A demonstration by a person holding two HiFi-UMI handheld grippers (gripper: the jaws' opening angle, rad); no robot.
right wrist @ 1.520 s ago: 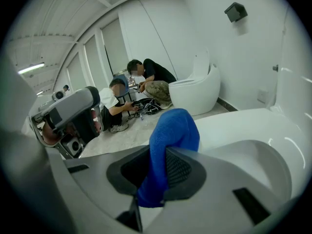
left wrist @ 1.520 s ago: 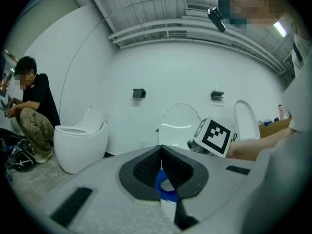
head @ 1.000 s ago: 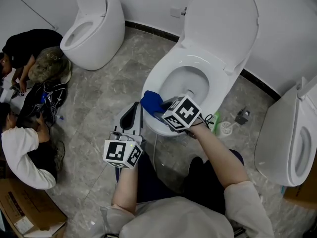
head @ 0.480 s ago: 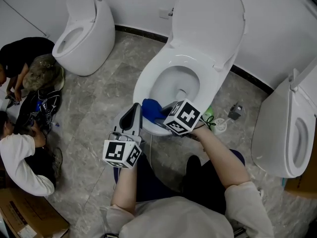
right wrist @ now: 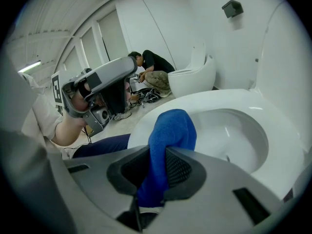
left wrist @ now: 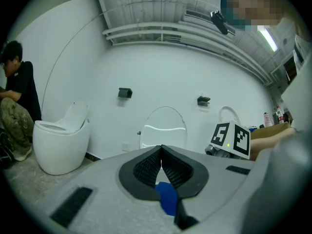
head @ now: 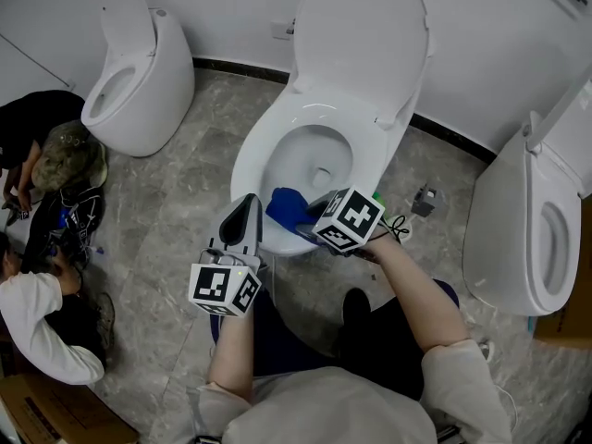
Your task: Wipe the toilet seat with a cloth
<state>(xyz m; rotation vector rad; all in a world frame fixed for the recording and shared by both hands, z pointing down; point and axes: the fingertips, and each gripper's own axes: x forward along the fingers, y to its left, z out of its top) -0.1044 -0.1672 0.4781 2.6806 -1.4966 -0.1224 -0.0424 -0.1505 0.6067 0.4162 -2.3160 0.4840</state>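
Note:
The white toilet in the middle has its lid [head: 361,54] raised and its seat rim [head: 248,166] bare. A blue cloth [head: 286,206] lies on the front of that rim, and my right gripper [head: 303,218] is shut on it. In the right gripper view the cloth [right wrist: 171,130] sticks out between the pads of the right gripper [right wrist: 158,161], over the rim [right wrist: 219,99]. My left gripper [head: 248,207] hangs just left of the cloth, off the rim. Seen in its own view, the left gripper [left wrist: 161,148] is shut and holds nothing, with the cloth [left wrist: 167,200] showing below it.
A second toilet [head: 134,72] stands at the back left and a third [head: 527,220] at the right. Two people [head: 42,155] crouch on the floor at the far left among bags. A small dark object [head: 424,200] sits on the floor right of the middle toilet.
My right gripper has slid the blue cloth rightward along the front of the seat rim. The left gripper has kept its place beside it. The head view has shifted.

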